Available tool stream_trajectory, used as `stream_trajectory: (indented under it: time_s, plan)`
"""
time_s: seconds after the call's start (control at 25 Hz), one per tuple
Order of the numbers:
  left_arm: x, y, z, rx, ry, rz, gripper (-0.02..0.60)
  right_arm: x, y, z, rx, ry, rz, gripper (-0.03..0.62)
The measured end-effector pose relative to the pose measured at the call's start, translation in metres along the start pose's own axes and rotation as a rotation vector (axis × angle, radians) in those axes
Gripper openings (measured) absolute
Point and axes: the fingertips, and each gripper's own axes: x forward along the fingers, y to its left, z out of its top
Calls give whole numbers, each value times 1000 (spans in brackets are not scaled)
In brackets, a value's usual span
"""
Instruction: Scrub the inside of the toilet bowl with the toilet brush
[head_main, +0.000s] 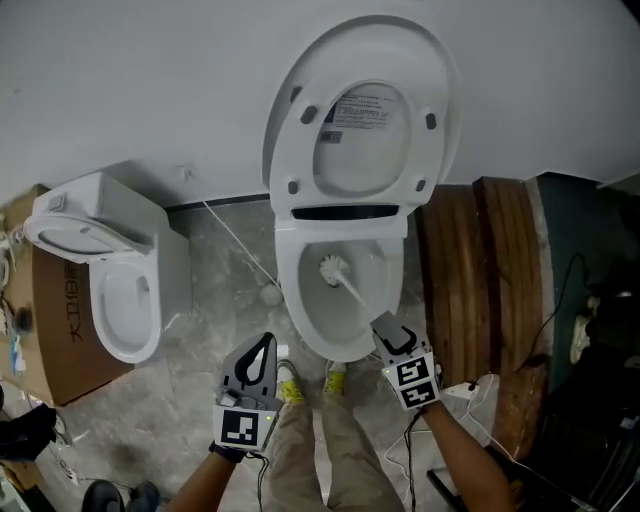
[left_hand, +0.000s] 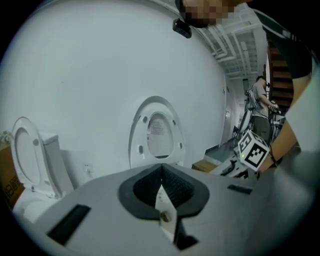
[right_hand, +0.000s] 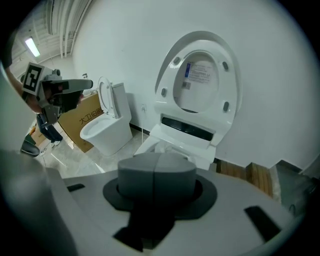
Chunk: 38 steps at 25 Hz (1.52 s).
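Presently, the right gripper (head_main: 386, 327) fingers pinch the handle of the white bristled toilet brush (head_main: 334, 267), whose head sits inside the white ceramic toilet bowl (head_main: 283, 287). The left gripper (head_main: 264, 346) fingers are pressed together, empty. Risk: the slim handle may twist in the pinch, flicking water. Grey marbled floor (head_main: 215, 330); 2nd white toilet (head_main: 150, 215) at left.

The toilet brush (head_main: 334, 267) lies in the toilet bowl (head_main: 287, 285); a 2nd toilet (head_main: 165, 272) stands left, wooden planks (head_main: 465, 270) right.
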Motion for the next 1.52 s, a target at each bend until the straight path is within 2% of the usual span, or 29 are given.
stream_trajectory:
  time_s: [0.36,0.52,0.6,0.8,0.96,1.16,1.4,1.52]
  plan:
    - [38,-5,-29,-6,3,-5,11,83,18,-14,-66,50,78,149]
    - [38,-10,-31,2,9,-9,11,113,32,-28,34,84,153,150]
    - [36,-17,-30,14,12,-22,9,120,36,-37,38,97,161,150]
    - [31,-22,-30,10,21,-49,9,128,37,-31,52,121,157,150]
    - [31,-20,-32,5,21,-51,9,136,33,-17,-32,140,144,150]
    - [31,-19,-35,-22,31,-43,9,155,22,7,2,168,107,150]
    - [32,-19,-39,-41,33,-40,9,174,5,30,-99,222,52,149]
    - [33,-25,-42,-27,42,-74,9,177,-3,38,-148,246,50,147]
